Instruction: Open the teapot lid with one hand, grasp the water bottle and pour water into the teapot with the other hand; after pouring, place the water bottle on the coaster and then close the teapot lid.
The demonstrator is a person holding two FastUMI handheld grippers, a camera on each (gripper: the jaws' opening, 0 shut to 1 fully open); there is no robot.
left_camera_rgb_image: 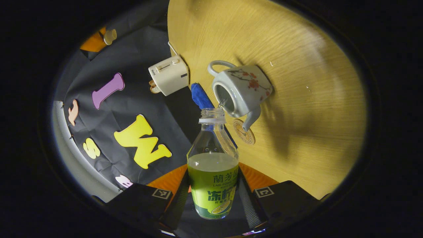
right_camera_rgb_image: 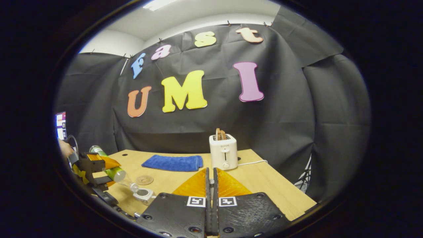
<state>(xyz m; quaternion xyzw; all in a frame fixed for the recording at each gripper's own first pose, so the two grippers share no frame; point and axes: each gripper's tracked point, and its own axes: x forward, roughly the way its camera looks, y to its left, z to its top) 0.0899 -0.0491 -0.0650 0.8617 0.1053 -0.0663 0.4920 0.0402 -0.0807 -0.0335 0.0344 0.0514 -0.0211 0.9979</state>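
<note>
Left tool [left_camera_rgb_image: 213, 198] clamped on water bottle [left_camera_rgb_image: 213, 175], tilted, its mouth at open teapot [left_camera_rgb_image: 241, 91] on bench [left_camera_rgb_image: 314, 99]. Coaster [left_camera_rgb_image: 244, 132] beside teapot. Right tool [right_camera_rgb_image: 211, 195] fingers pressed together, raised above bench.

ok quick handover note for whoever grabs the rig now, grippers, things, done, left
Left gripper: shut on the bottle, uncapped, tilted, mouth at the teapot opening.
Right gripper: fingers closed and raised over the table; whether it holds the lid can't be told.
Coaster: bare, by the spout.
Done: lid off, bottle grasped.
Left: finish the pour, bottle onto coaster, lid back on.
</note>
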